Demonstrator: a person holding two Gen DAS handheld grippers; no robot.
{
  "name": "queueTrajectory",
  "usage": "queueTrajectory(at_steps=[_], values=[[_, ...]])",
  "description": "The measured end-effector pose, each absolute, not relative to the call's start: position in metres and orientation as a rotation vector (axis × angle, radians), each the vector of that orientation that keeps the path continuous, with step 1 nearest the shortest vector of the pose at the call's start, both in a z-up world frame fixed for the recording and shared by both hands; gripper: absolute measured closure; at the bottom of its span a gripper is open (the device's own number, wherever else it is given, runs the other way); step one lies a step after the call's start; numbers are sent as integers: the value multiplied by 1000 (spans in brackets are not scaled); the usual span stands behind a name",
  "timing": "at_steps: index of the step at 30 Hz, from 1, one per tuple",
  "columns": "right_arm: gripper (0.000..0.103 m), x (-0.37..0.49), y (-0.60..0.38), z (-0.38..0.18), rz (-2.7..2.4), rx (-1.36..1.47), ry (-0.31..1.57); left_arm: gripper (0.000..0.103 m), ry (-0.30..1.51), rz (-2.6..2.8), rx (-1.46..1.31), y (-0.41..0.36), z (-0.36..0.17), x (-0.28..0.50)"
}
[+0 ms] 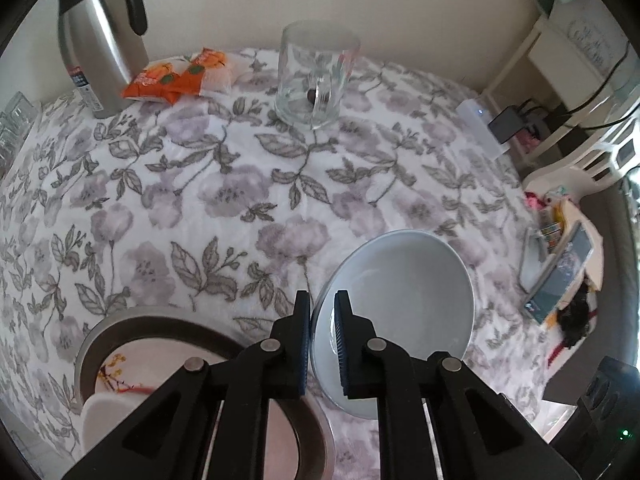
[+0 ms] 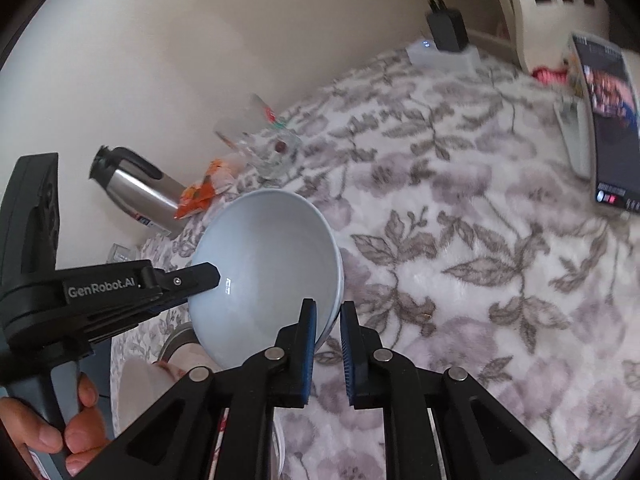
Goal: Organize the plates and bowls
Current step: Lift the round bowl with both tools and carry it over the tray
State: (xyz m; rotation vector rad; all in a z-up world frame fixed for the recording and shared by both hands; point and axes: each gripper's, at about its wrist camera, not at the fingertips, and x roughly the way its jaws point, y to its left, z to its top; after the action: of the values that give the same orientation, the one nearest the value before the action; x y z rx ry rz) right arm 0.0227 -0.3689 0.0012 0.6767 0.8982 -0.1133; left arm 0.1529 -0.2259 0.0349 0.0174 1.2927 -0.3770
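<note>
Bowl (image 1: pixel 400 304), pale grey-blue and glossy, is hanging tilted above the floral cloth (image 1: pixel 240 200); your left gripper (image 1: pixel 322 340) and right gripper (image 2: pixel 328 344) are both pinching its rim, jaws narrow. Behind it, a flask (image 1: pixel 100 48), glass mug (image 1: pixel 312 76) and orange packets (image 1: pixel 180 76) are sitting against the cream wall (image 1: pixel 240 0).

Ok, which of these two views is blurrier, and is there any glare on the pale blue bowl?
Right wrist view is blurrier: the steel thermos jug and glass mug smear. Left wrist view is sharp. The pale blue ceramic bowl carries a small bright glint in the right view, soft sheen in the left.
</note>
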Motion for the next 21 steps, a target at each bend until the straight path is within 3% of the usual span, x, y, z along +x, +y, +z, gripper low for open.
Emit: queueTrajectory(at_steps=[11, 21], values=[[90, 5, -325, 56, -74, 543, 813, 91, 1170, -429, -106, -166, 92, 124], [90, -1, -263, 87, 36, 423, 768, 91, 1078, -397, -282, -83, 110, 100]])
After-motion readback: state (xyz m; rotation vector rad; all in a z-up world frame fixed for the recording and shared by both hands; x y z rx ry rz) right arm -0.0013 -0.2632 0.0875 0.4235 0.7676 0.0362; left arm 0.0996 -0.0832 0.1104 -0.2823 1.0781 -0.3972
